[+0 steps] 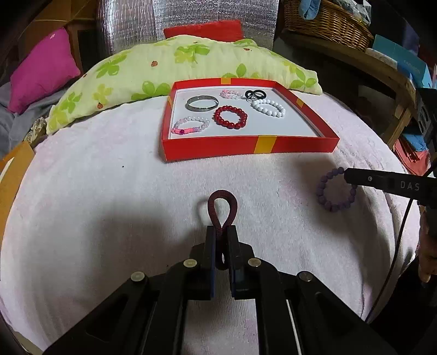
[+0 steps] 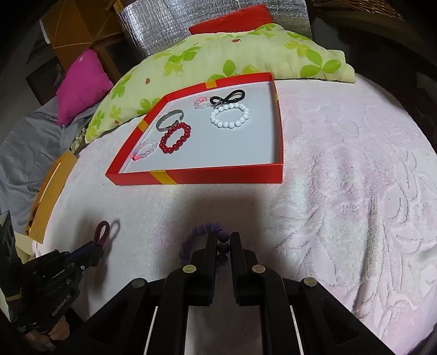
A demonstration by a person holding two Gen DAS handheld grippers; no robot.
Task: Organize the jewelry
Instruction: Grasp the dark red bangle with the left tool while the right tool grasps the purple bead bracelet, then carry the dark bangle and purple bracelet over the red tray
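My left gripper (image 1: 221, 230) is shut on a dark maroon elastic band (image 1: 222, 206), its loop sticking out past the fingertips above the pink blanket. My right gripper (image 2: 221, 236) is shut on a purple bead bracelet (image 2: 203, 232); it also shows in the left wrist view (image 1: 334, 191). A red box lid (image 1: 245, 146) lies ahead, holding a silver bangle (image 1: 202, 103), a red bead bracelet (image 1: 230, 117), a white bead bracelet (image 1: 269, 107), two pink bead bracelets (image 1: 190, 125) and black rings (image 1: 255, 94).
A green floral pillow (image 1: 164, 68) lies behind the box, a magenta cushion (image 1: 41, 71) at far left. A wicker basket (image 1: 325, 21) and wooden shelf stand at right. An orange board (image 1: 13, 169) borders the blanket's left edge.
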